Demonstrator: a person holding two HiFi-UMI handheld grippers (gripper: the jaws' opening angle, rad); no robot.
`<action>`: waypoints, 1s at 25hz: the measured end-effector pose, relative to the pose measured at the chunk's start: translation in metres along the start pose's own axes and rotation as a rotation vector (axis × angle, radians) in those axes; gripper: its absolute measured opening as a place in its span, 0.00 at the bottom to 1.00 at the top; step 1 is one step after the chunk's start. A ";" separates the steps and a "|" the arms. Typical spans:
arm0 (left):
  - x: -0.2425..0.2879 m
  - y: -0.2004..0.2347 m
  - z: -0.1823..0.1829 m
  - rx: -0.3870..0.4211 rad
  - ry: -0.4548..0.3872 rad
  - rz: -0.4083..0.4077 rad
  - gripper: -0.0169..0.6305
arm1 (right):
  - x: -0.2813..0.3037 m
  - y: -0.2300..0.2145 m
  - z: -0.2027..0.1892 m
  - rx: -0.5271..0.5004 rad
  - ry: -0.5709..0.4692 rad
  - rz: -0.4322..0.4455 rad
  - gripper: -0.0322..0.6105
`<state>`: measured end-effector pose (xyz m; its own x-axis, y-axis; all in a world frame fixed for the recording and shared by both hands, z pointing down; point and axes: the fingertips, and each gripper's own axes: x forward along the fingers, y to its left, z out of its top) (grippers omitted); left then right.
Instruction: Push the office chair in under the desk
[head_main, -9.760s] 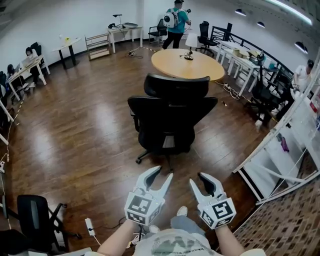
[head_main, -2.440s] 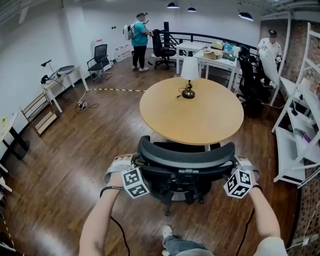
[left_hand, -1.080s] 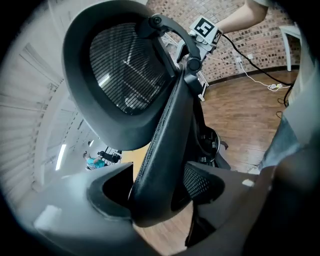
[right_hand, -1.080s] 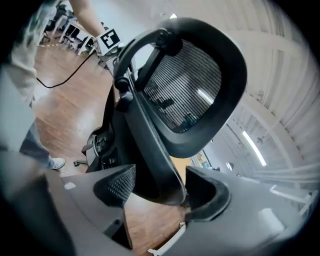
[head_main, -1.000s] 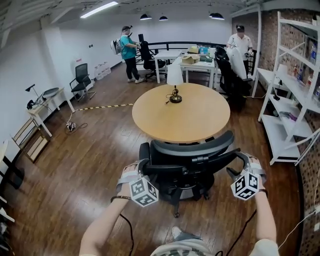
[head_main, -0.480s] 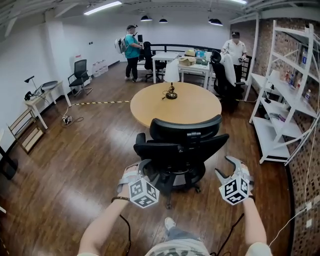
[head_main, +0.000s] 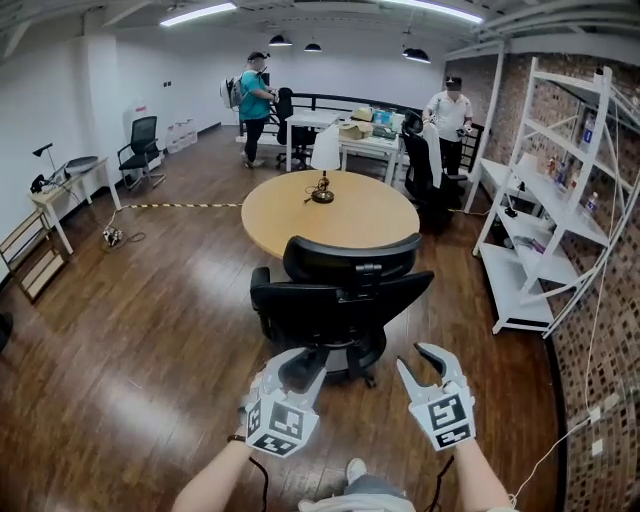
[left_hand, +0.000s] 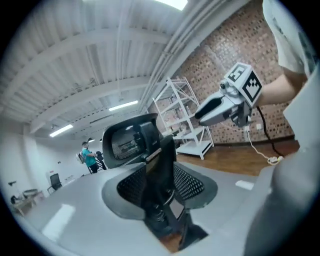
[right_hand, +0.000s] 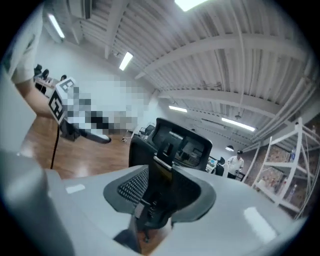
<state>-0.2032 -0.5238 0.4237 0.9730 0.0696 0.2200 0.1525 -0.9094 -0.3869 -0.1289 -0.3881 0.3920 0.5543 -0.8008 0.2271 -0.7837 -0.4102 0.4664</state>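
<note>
Left gripper (head_main: 295, 368), lower centre-left: clear of the chair, jaws part-open and just been closing, nothing between them. Black mesh office chair with headrest (head_main: 340, 300), frame centre: backrest toward us, nosed up to the near edge of the round light-wood table (head_main: 330, 212). Can't tell how far under the seat sits. Right gripper (head_main: 417, 362), lower centre-right: likewise parted, just been closing, empty.

Risks: chair is unheld, so it may roll out or swivel. An off-centre re-push could bang the table edge and rock the white-shaded lamp (head_main: 323, 160).
</note>
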 end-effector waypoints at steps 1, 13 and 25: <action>-0.004 -0.006 0.009 -0.028 -0.028 -0.009 0.28 | -0.004 0.004 0.005 0.062 -0.035 0.009 0.25; -0.008 -0.064 0.057 -0.315 -0.141 0.065 0.11 | -0.057 0.012 -0.010 0.421 -0.194 0.087 0.05; -0.012 -0.129 0.081 -0.461 -0.134 0.159 0.05 | -0.093 0.008 -0.029 0.467 -0.257 0.273 0.05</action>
<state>-0.2210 -0.3735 0.3981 0.9963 -0.0597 0.0619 -0.0620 -0.9974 0.0359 -0.1790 -0.3039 0.3998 0.2752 -0.9604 0.0445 -0.9609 -0.2762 -0.0178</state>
